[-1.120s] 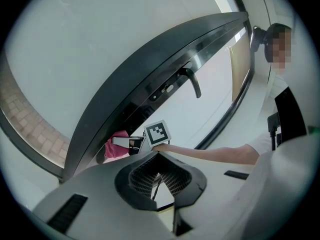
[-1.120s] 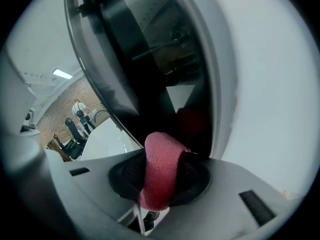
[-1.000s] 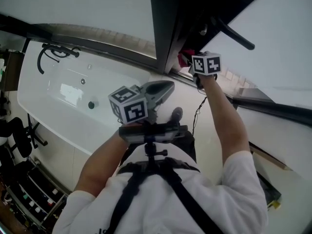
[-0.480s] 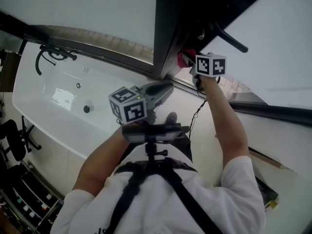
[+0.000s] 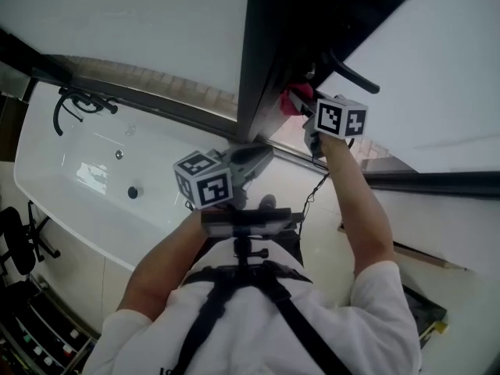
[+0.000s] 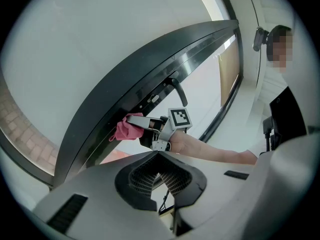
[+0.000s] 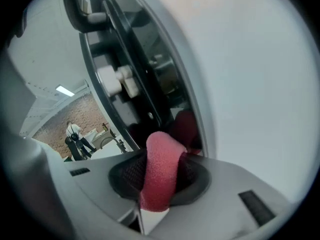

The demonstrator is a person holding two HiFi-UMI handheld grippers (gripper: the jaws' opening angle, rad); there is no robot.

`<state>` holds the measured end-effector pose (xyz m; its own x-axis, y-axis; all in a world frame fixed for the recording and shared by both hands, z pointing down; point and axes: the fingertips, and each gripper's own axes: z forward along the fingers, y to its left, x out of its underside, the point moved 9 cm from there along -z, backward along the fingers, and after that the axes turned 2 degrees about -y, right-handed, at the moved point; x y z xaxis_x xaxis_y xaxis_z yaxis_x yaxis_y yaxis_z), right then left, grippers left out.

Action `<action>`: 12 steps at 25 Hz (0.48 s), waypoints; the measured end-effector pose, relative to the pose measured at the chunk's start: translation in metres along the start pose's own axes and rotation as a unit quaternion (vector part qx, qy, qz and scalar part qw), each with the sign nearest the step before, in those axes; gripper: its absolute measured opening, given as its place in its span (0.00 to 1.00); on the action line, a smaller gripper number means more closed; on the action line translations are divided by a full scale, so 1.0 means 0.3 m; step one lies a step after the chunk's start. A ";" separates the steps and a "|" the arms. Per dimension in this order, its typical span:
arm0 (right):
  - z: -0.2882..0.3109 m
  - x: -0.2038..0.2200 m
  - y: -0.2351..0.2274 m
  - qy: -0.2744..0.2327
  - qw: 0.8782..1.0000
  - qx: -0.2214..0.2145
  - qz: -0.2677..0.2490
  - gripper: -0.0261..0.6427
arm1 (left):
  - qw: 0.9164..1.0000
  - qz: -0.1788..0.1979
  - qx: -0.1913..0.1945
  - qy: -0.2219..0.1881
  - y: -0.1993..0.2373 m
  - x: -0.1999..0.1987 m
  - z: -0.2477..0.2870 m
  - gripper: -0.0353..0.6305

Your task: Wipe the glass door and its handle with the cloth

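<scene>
Pink cloth (image 7: 160,169) in right tool (image 5: 308,108)

Head view looks steeply down; both gripper views face the door frame (image 5: 262,45) (the right's very near).

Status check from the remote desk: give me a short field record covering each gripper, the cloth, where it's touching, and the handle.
right gripper: shut on the pink cloth, arm stretched out to the door
pink cloth: against the dark door frame, beside the handle, not on it
handle: black lever, untouched
left gripper: shut, empty, held near the chest
glass pane: pale, right of the frame, no cloth on it
nearby: white bathtub to the left
</scene>
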<state>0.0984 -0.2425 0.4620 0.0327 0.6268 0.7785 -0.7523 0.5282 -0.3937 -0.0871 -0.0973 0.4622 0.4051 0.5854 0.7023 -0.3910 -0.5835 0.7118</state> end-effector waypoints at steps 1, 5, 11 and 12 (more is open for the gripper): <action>-0.014 -0.011 0.006 -0.009 1.000 -0.001 0.001 0.17 | 1.000 -0.001 0.002 0.000 -0.001 0.001 0.000 0.04; -0.054 -0.030 0.011 -0.034 0.999 0.011 -0.010 0.17 | 1.000 -0.004 0.006 -0.004 0.000 -0.003 -0.005 0.04; -0.114 -0.017 0.001 -0.069 0.997 0.040 -0.015 0.17 | 1.000 -0.004 0.012 -0.011 0.001 -0.008 -0.021 0.04; -0.128 -0.015 0.000 -0.078 0.996 0.042 -0.014 0.17 | 1.000 -0.005 0.012 -0.012 0.002 -0.007 -0.023 0.04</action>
<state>0.1236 -0.2234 0.4397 -0.0430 0.5125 0.8576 -0.8054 0.4902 -0.3333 -0.0941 -0.0950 0.4612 0.4282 0.5778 0.6949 -0.3675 -0.5912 0.7180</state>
